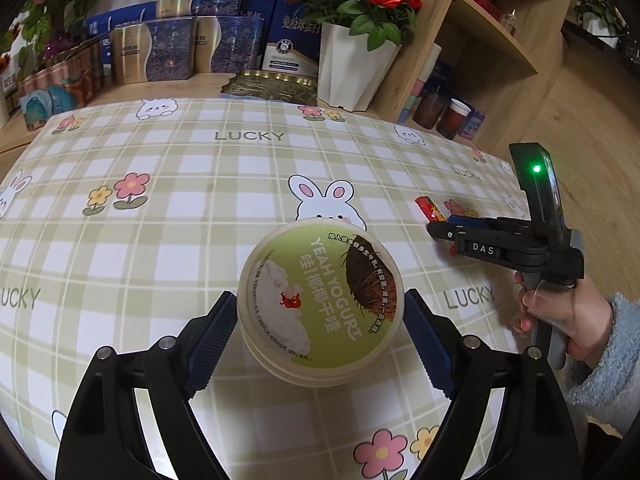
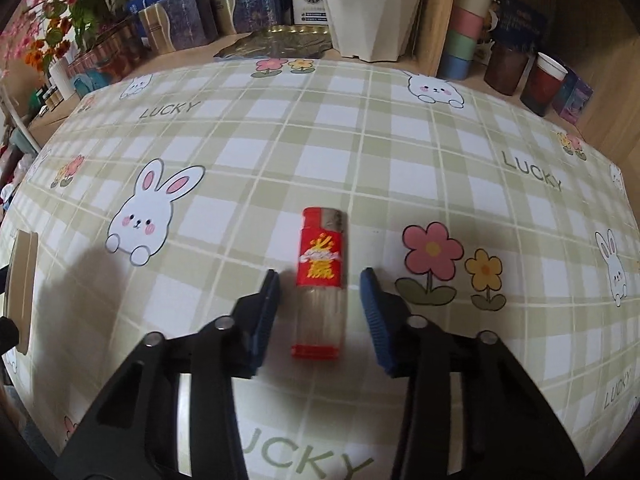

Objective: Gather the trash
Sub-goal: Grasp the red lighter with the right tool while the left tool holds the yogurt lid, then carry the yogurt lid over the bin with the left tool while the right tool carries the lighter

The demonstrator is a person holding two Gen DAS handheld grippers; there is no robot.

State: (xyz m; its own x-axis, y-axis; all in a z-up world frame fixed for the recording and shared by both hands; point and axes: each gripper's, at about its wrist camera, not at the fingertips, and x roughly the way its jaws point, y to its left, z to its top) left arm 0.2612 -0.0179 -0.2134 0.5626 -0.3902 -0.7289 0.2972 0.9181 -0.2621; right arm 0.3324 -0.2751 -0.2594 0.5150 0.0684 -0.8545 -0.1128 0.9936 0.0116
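checked tablecloth: left gripper clasps green-lidded yogurt tub; right gripper fingers straddle red lighter, not touching.

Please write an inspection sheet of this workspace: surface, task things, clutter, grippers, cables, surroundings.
Surface: table under a checked cloth with rabbits and flowers.
Job's things: yogurt tub, lid on; red tube lying flat.
Clutter: nothing seen on the cloth.
Grippers: left gripper shut on the yogurt tub; right gripper open, astride the red tube, pads not touching it.
Cables: nothing seen.
Surroundings: boxes, white flower pot, wooden shelf, cups.
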